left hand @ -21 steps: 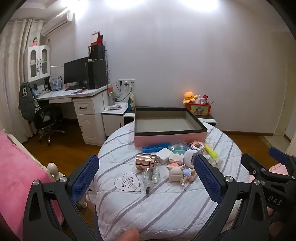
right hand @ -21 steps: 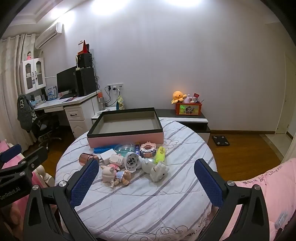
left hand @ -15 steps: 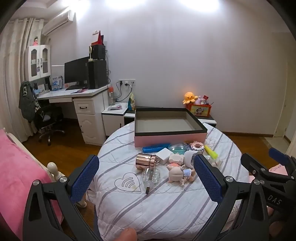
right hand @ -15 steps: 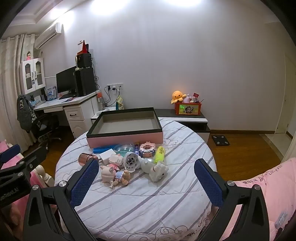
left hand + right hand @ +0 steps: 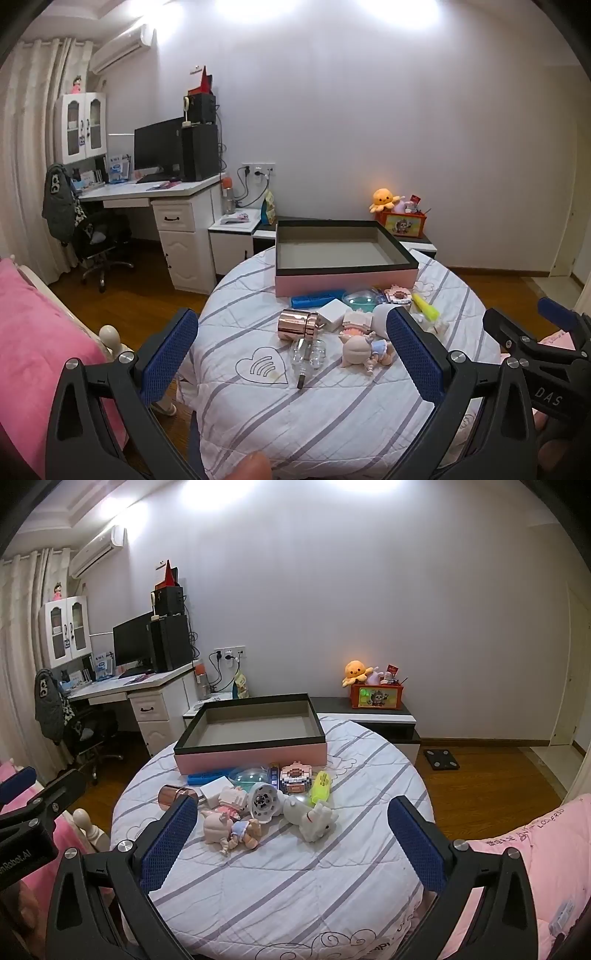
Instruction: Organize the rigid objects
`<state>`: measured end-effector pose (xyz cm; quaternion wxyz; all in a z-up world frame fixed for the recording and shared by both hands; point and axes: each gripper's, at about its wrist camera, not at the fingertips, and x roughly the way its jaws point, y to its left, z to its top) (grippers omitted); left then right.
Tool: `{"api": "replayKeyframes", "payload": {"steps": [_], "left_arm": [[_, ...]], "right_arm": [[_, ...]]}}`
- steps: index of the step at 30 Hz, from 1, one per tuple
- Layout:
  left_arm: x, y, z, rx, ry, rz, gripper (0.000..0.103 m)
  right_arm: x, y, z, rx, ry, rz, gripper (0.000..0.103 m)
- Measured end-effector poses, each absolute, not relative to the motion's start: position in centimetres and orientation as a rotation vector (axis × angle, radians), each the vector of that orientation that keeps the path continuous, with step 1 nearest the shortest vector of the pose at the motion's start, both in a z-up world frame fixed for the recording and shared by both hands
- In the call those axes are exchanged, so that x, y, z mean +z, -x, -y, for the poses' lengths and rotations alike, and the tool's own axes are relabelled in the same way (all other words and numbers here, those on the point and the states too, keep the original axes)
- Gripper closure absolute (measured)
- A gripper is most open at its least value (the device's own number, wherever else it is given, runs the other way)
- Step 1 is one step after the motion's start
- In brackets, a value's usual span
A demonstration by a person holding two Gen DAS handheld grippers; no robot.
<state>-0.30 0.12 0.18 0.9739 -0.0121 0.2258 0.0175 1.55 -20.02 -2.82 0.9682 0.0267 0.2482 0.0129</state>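
A pink box with a black rim (image 5: 345,280) (image 5: 251,758) stands open and empty at the far side of a round table (image 5: 332,417) (image 5: 295,886). In front of it lies a cluster of small items: a rose-gold cylinder (image 5: 297,324), a clear glass bottle (image 5: 308,353), a doll (image 5: 364,350) (image 5: 231,829), a blue bar (image 5: 317,298), a white block (image 5: 334,309), a yellow toy (image 5: 320,781), a white animal figure (image 5: 312,818) and a white round gadget (image 5: 263,801). My left gripper (image 5: 291,354) is open and empty, short of the cluster. My right gripper (image 5: 291,838) is open and empty, short of the cluster.
A pink bed (image 5: 33,350) lies at the left and pink bedding (image 5: 528,871) at the right. A white desk with a monitor (image 5: 162,199) and a chair (image 5: 99,240) stand at the back left. A low cabinet with an orange plush (image 5: 356,672) stands behind the table.
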Motion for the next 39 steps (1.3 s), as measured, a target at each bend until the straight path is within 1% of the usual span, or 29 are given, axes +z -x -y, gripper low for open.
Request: {"api": "replayKeyframes", "payload": {"steps": [15,24,30,39], "left_arm": [[-0.3,-0.4,-0.5,0.051,0.029,-0.471,0.000],[-1.8,-2.2,-1.4,0.060,0.044,-0.512,0.000],[-4.0,-3.2,-1.0,0.032,0.032,-0.561,0.000],[-8.9,-6.2,-0.9,0.018,0.035,-0.666,0.000]], "right_arm": [[-2.8,-1.8,20.4,0.021,-0.072,-0.503,0.000],[-4.0,-3.8,21.1,0.018,-0.080,-0.557,0.000],[-4.6,-4.5,21.5,0.014,-0.079,-0.582,0.000],[-8.0,-6.4,21.4,0.010,-0.058,-0.667,0.000]]}}
